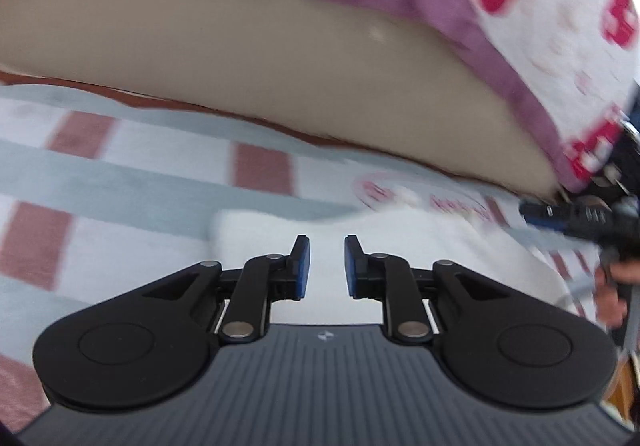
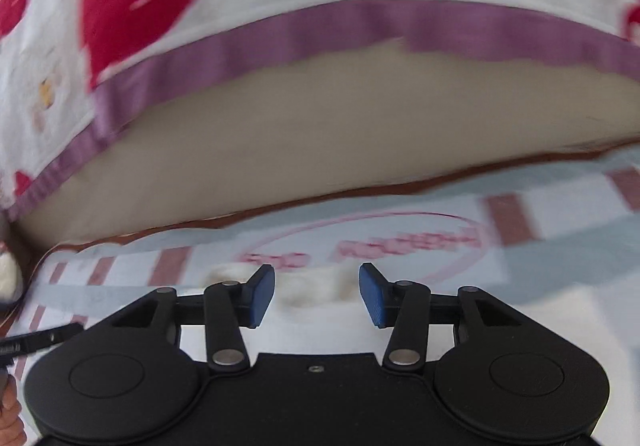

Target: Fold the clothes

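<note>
A: Where is the white garment [image 1: 360,246]?

B: On the checked bedcover [image 1: 120,174], under both grippers. Left gripper [image 1: 325,260] and right gripper [image 2: 317,294] gape, empty. Soft, light; pinch an edge.

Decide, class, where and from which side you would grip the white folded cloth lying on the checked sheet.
Probably grip the white folded cloth at its rounded near-left corner, coming from the left tool side with one pad slid under the edge. The corner stands slightly raised off the grey-and-red checked sheet; the cloth's middle lies flat. Both tools are open, the right tool wider.
</note>
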The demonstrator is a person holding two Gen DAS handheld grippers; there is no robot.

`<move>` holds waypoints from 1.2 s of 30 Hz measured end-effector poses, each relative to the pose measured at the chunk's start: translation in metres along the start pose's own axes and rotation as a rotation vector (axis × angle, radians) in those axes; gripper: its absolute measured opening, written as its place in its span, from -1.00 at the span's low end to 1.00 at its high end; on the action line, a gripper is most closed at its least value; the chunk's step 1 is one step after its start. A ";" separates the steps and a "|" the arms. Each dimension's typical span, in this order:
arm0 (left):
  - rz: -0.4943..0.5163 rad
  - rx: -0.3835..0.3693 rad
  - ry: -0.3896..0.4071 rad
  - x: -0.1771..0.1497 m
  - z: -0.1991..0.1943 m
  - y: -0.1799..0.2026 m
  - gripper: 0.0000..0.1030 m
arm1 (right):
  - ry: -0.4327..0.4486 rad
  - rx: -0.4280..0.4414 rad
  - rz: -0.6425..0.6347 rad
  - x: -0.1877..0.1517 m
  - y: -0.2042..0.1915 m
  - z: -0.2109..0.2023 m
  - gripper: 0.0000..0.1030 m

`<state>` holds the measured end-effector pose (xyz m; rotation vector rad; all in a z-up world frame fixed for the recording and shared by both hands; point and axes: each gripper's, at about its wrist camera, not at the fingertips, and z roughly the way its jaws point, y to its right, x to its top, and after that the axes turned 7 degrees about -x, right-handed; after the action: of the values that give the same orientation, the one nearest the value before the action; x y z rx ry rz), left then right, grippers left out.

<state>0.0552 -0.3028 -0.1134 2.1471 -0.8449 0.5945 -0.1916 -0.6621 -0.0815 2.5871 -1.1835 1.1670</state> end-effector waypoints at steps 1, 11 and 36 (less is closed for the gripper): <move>0.007 0.039 -0.053 -0.003 0.009 0.002 -0.66 | -0.012 -0.041 -0.001 -0.001 0.013 -0.005 0.02; 0.039 0.232 -0.163 -0.021 0.034 -0.010 -0.69 | -0.135 -0.236 -0.074 -0.018 0.098 0.001 0.34; 0.225 0.150 -0.088 -0.047 -0.011 0.090 -0.39 | -0.081 0.001 0.122 -0.063 0.088 -0.095 0.01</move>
<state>-0.0426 -0.3222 -0.0943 2.2428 -1.1319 0.6996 -0.3352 -0.6519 -0.0762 2.6194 -1.3742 1.0932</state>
